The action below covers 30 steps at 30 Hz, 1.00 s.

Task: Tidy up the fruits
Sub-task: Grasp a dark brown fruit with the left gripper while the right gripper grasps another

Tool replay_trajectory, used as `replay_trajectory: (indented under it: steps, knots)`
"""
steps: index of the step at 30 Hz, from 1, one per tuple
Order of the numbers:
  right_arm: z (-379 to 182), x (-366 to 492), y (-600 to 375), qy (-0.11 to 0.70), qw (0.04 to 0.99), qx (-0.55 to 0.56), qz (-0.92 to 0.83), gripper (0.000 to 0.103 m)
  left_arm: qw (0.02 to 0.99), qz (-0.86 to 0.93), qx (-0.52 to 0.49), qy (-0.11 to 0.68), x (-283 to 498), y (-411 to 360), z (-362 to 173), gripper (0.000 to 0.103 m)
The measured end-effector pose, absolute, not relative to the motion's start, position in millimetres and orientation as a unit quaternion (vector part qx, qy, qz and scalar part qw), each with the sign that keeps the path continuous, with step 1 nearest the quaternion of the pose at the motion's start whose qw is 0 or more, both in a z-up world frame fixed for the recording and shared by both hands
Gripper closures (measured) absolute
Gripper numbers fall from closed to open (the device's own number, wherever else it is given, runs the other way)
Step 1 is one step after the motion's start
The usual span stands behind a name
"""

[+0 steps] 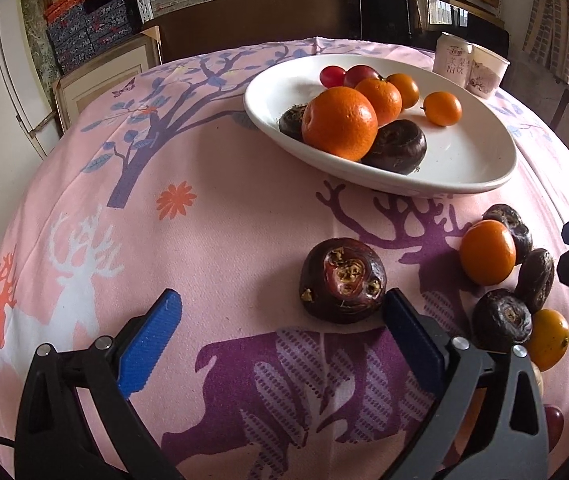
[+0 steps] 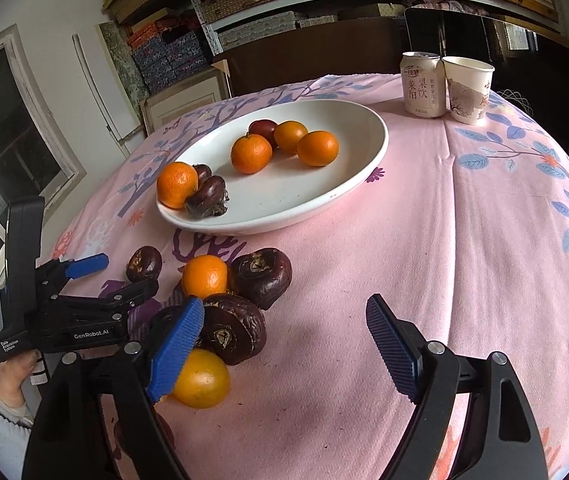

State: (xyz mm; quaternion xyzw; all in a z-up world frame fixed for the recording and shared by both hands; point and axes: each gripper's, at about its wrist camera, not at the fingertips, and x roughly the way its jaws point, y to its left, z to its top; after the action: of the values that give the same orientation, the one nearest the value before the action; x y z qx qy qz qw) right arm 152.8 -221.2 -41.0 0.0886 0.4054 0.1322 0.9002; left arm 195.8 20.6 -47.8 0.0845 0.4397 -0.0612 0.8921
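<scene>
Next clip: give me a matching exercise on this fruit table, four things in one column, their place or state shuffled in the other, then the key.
Things
1. white oval plate
2. lone dark brown water chestnut
3. white drink can
4. left hand-held gripper

Place or state
A. beside the white paper cup
B. open, nothing between its jaws
C. holding oranges and water chestnuts
D. on the pink cloth, next to a blue pad

Pairs: 1-C, 2-D, 3-A, 4-B
</scene>
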Motion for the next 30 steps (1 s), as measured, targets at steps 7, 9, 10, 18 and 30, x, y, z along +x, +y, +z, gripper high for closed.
replay_trajectory:
  steps: [7,9,10,18,30]
  knots:
    - [-48,157,-208,0.418,0.897,0.060,0.129,0.018,0.890,-0.063,0.077,0.444,196,22,-48,0.004]
    - [-44,155,-214,0.410,0.904,0.053,0.111,0.017,0.889,-0.065,0.069,0.448,198,24,-49,0.004]
    - [-41,155,-219,0.403,0.909,0.049,0.093,0.017,0.888,-0.067,0.064,0.450,198,26,-50,0.004]
    - [-36,157,-253,0.396,0.908,0.107,0.080,0.017,0.887,-0.068,0.056,0.453,200,28,-51,0.004]
    - [-51,156,-219,0.428,0.892,0.067,0.127,0.033,0.887,-0.068,0.056,0.454,200,28,-51,0.004]
